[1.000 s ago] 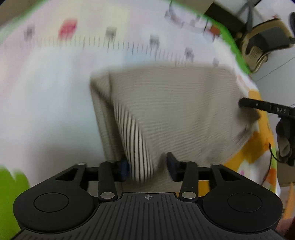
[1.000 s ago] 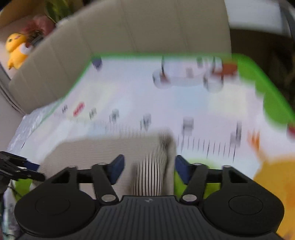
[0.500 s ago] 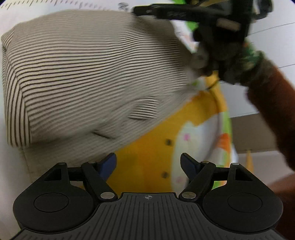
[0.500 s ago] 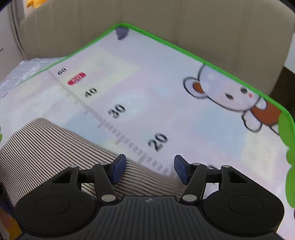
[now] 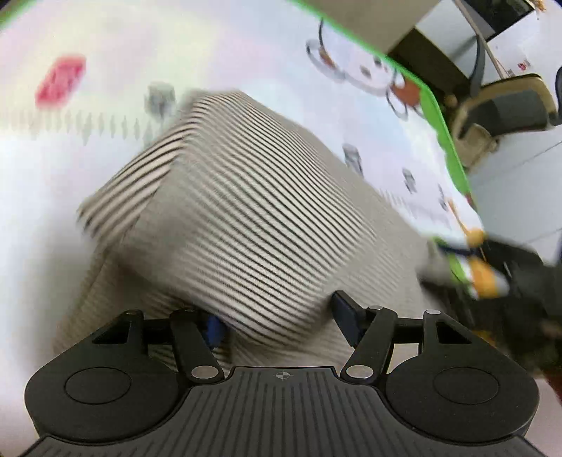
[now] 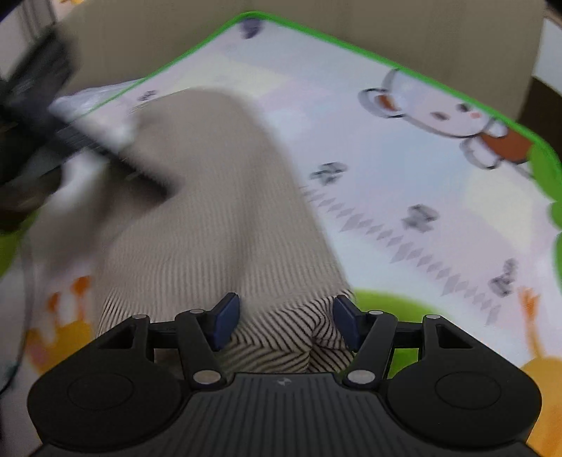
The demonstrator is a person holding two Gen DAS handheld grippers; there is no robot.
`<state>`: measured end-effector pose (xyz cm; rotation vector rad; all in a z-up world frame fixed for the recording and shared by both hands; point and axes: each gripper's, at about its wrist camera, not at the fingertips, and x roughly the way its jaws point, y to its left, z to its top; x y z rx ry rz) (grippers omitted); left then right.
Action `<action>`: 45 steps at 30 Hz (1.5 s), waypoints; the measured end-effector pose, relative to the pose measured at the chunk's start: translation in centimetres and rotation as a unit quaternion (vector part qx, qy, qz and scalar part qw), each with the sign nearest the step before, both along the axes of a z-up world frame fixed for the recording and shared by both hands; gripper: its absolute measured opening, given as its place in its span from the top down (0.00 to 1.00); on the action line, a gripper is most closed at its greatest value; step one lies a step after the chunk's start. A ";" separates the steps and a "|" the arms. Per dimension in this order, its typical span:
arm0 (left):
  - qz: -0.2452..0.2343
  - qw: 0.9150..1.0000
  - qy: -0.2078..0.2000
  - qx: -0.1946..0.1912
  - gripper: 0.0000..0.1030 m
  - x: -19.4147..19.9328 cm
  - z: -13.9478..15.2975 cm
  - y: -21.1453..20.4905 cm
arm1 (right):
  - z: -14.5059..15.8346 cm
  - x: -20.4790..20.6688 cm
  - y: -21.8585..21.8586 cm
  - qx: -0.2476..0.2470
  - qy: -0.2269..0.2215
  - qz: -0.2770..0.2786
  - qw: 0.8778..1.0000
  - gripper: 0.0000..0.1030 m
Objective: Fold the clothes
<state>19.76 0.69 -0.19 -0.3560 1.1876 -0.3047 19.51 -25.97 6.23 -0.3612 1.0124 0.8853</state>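
Note:
A beige garment with thin dark stripes (image 5: 246,218) lies folded on a printed play mat (image 5: 105,52). My left gripper (image 5: 277,316) is open, its blue pads on either side of the garment's near folded edge. In the right wrist view the same garment (image 6: 210,218) stretches away from my right gripper (image 6: 284,320), which is open with a striped fold between its pads. The left gripper's body (image 6: 52,116) shows blurred at the upper left over the garment's far end. The right gripper (image 5: 509,281) shows blurred at the right of the left wrist view.
The mat has a green border (image 6: 351,45), a printed ruler scale (image 6: 404,242) and a cartoon bear (image 6: 439,116). A beige sofa back (image 6: 351,21) rises behind the mat. An office chair (image 5: 502,109) stands beyond the mat's far right corner.
Both grippers have moved back down to the garment; fabric now sits between each pair of open pads. Half a second ago they were over the mat beside it. The views are motion-blurred.

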 end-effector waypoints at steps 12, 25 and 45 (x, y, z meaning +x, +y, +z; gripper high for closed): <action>0.008 0.990 -0.094 0.105 0.23 2.1 2.4 0.7 | 2.2 -3.9 3.5 0.058 0.020 0.080 0.995 0.41; 0.031 0.978 -0.167 0.122 0.25 -0.6 4.8 1.2 | -1.6 -9.0 8.0 0.026 0.026 0.153 0.988 0.29; 0.071 0.996 -0.038 0.041 0.27 -2.9 1.0 6.0 | -0.7 9.2 6.2 0.150 0.045 -0.135 0.978 0.34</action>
